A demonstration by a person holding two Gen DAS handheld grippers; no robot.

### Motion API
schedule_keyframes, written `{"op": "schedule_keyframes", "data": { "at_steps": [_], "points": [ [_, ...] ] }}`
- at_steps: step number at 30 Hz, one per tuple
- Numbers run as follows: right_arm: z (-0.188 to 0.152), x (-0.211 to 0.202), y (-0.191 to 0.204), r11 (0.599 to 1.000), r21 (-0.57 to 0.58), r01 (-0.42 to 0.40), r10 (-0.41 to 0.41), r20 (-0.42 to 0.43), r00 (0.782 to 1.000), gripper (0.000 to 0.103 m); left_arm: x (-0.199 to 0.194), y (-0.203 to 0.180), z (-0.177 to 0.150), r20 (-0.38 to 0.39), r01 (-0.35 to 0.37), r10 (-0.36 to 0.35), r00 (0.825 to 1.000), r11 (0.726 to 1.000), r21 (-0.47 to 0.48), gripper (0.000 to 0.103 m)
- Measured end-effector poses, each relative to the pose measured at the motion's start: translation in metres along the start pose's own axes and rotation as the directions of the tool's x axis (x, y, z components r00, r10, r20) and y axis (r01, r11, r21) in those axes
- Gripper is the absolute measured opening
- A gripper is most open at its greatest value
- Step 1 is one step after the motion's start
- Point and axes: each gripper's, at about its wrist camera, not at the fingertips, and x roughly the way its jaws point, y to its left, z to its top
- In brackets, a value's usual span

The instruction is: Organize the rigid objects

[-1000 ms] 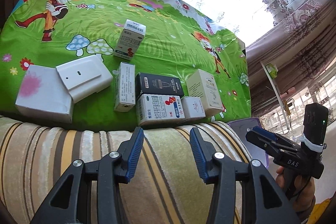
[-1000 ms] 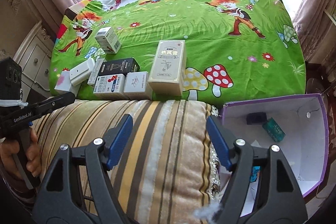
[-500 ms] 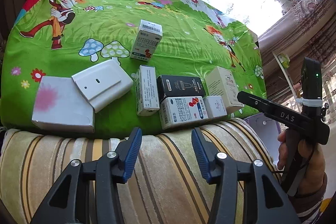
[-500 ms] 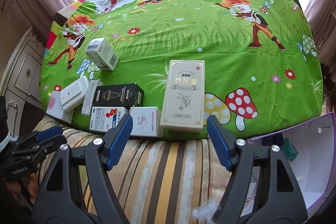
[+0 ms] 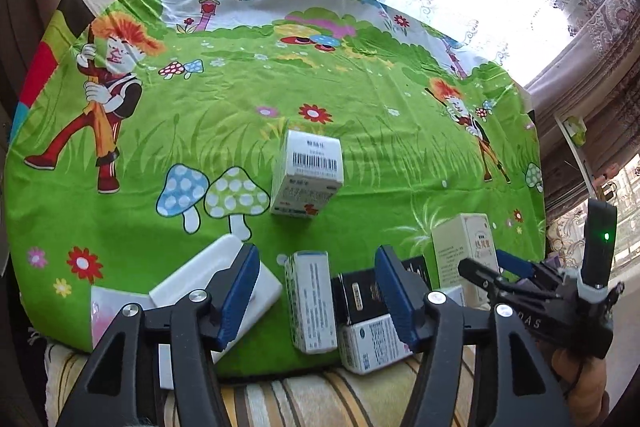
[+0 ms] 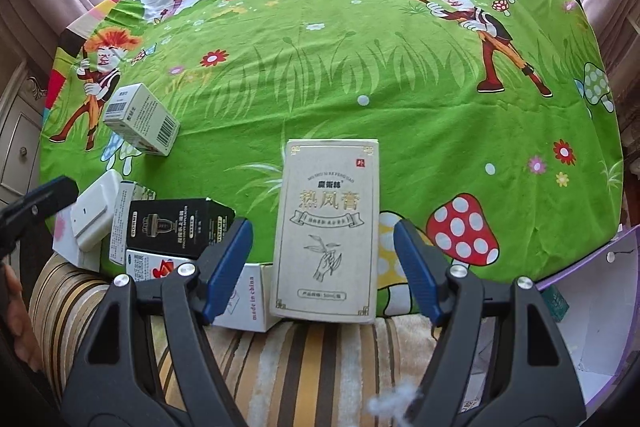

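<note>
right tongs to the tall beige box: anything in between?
Nothing visible. The right tongs are open, and the tall beige box lies flat straight ahead between the fingers. The small white box sits just left of it, beside the left finger.

- In the left wrist view, the left claw [image 5: 316, 291] covers part of the flat white box [image 5: 224, 279] and part of the black box [image 5: 360, 291].
- The pink-and-white box [image 5: 106, 311] shows only a corner behind that claw's arm.
- The right claw [image 5: 496, 269] hides the lower half of the tall cream box [image 5: 464, 247].
- In the right wrist view, the purple-rimmed bin [image 6: 600, 307] is cut off by the right edge.
- A small teal item [image 6: 556, 301] inside it is mostly hidden by the claw arm; what it is cannot be told.
- The small white box [image 6: 248, 299] and red-and-white box [image 6: 148, 265] are partly covered.
- Print on the barcode box [image 6: 140, 119] is too small to read.
</note>
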Motion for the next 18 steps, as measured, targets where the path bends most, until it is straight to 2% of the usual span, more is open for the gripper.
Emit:
{"op": "schedule_keyframes", "data": {
  "at_steps": [2, 6, 12, 13, 14, 16, 17, 18],
  "points": [
    [0.001, 0.004, -0.001, 1.000, 0.000, 0.000, 0.000, -0.003, 1.000, 0.076, 0.008, -0.004, 0.014, -0.004, -0.004, 0.004, 1.000, 1.000, 0.011, 0.062],
    [0.004, 0.010, -0.006, 1.000, 0.008, 0.011, -0.011, -0.004, 1.000, 0.076, 0.025, -0.009, 0.035, 0.002, -0.068, 0.068, 0.998, 0.997, 0.023, 0.062],
    [0.007, 0.016, -0.010, 1.000, 0.010, 0.014, -0.014, -0.001, 1.000, 0.076, 0.050, -0.013, 0.041, -0.030, -0.150, 0.152, 0.988, 0.987, 0.060, 0.062],
    [0.007, 0.017, -0.010, 1.000, 0.007, 0.016, -0.016, 0.001, 1.000, 0.074, 0.053, -0.015, 0.041, -0.030, -0.167, 0.170, 0.985, 0.983, 0.079, 0.062],
    [0.007, 0.018, -0.009, 1.000, 0.003, 0.016, -0.016, -0.002, 1.000, 0.067, 0.055, -0.017, 0.041, -0.028, -0.182, 0.186, 0.982, 0.979, 0.094, 0.062],
    [0.007, 0.019, -0.009, 1.000, -0.003, 0.012, -0.012, -0.007, 1.000, 0.055, 0.060, -0.016, 0.041, -0.033, -0.193, 0.197, 0.980, 0.976, 0.102, 0.049],
    [0.007, 0.019, -0.009, 1.000, -0.006, 0.012, -0.012, -0.002, 1.000, 0.055, 0.063, -0.016, 0.041, -0.043, -0.193, 0.198, 0.979, 0.976, 0.099, 0.042],
    [0.006, 0.019, -0.009, 1.000, -0.005, 0.011, -0.011, 0.002, 1.000, 0.055, 0.064, -0.015, 0.040, -0.042, -0.190, 0.195, 0.980, 0.977, 0.093, 0.042]
  ]
}}
